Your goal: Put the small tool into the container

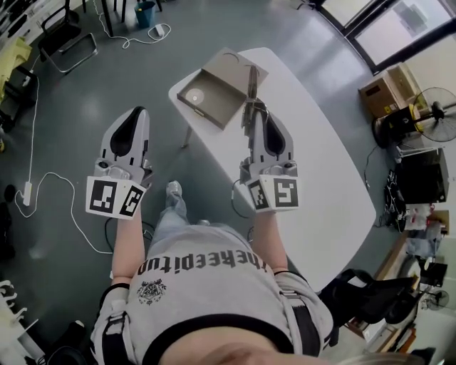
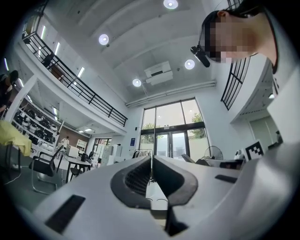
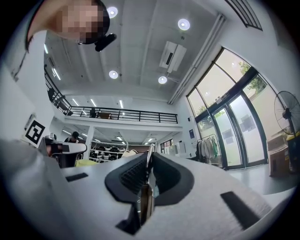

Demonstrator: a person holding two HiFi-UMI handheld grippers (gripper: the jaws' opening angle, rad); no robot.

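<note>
A shallow tan container [image 1: 217, 89] lies open on the far end of the white table [image 1: 313, 164], with a small round object inside near its left corner. My right gripper [image 1: 258, 107] is over the table, just this side of the container, shut on the small metal tool [image 1: 251, 85]. The tool sticks out past the fingertips over the container's right edge. In the right gripper view the tool [image 3: 146, 197] is a thin metal strip pinched between the dark pads of the right gripper [image 3: 150, 161]. My left gripper [image 1: 140, 111] is over the floor left of the table. Its jaws [image 2: 151, 171] are together and hold nothing.
A black chair [image 1: 68, 36], a blue bin [image 1: 145, 12] and white cables lie on the grey floor at the left and back. To the right of the table are a cardboard box [image 1: 388, 89], a standing fan [image 1: 438, 114] and dark bags.
</note>
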